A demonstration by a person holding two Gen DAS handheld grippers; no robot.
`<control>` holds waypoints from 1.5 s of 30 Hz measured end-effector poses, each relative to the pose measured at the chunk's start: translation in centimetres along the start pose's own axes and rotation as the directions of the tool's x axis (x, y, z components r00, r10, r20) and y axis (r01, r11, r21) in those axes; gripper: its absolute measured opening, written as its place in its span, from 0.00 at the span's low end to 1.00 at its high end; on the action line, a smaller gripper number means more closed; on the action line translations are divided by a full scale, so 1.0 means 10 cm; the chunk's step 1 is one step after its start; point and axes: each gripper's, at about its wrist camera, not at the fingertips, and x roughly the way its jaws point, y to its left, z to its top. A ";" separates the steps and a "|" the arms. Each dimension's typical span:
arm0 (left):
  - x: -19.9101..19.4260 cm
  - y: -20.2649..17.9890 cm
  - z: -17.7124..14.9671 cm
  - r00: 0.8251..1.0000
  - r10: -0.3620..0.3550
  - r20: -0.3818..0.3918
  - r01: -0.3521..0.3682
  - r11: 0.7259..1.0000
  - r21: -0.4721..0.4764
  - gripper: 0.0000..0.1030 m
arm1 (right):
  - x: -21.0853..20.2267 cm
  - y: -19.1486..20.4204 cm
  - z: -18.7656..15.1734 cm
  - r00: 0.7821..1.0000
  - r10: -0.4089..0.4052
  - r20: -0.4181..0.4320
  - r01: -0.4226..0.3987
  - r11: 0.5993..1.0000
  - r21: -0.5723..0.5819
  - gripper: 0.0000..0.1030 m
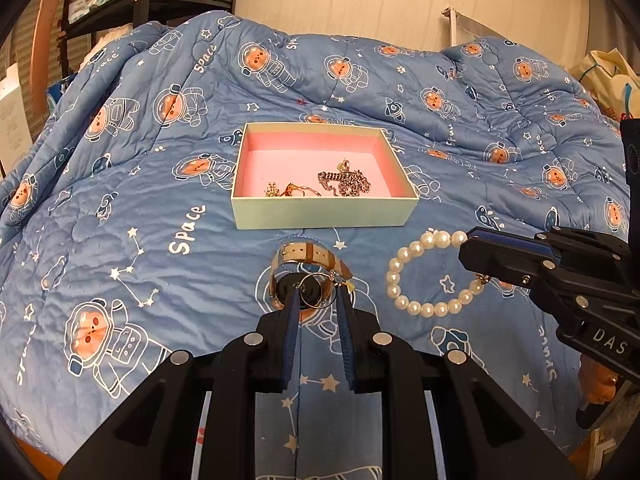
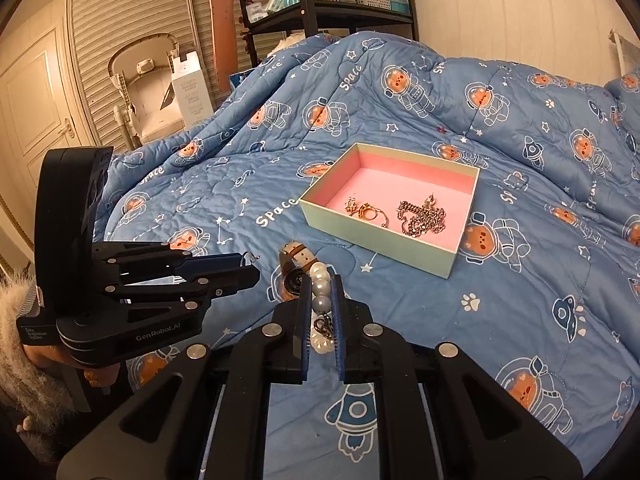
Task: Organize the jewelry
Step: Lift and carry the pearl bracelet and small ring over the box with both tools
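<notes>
A bed covered by a blue space-print quilt (image 1: 140, 208) serves as the work surface. At its centre sits an open box (image 1: 320, 216) with a pink lining, already holding a silver chain (image 1: 346, 184) and small gold pieces (image 1: 294, 191), so it appears to be the place where the jewelry is being gathered.

The left tool (image 1: 316, 300) is clenched on a thin gold hoop earring (image 1: 316, 296), with a watch (image 1: 304, 268) on a tan strap lying on the quilt just beyond, at 6 o'clock from the box. The right tool (image 2: 322, 304) is clenched on a pearl bracelet (image 1: 424, 276), whose loop hangs from the closed jaws at 5 o'clock from the box. Gripping each piece by its edge likely lets it dangle freely for dropping in.

Both tools angle downward toward the box, side by side. A person's fur-trimmed sleeve (image 2: 24, 360) shows behind the left tool.
</notes>
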 end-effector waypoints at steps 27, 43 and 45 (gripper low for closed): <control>0.63 0.33 0.92 1.000 -0.001 -0.024 0.001 1.000 0.014 0.18 | 0.68 -0.67 0.87 0.993 -0.112 0.049 0.109 0.992 0.064 0.10; 1.39 0.37 1.34 0.992 -0.012 -0.122 0.013 1.000 0.004 0.18 | 1.25 -0.90 0.84 0.998 -0.033 -0.046 0.038 0.993 0.111 0.10; 1.48 0.37 1.37 0.990 -0.012 -0.139 0.012 1.000 -0.004 0.18 | 1.30 -0.92 0.83 0.998 -0.029 -0.058 0.036 0.993 0.109 0.10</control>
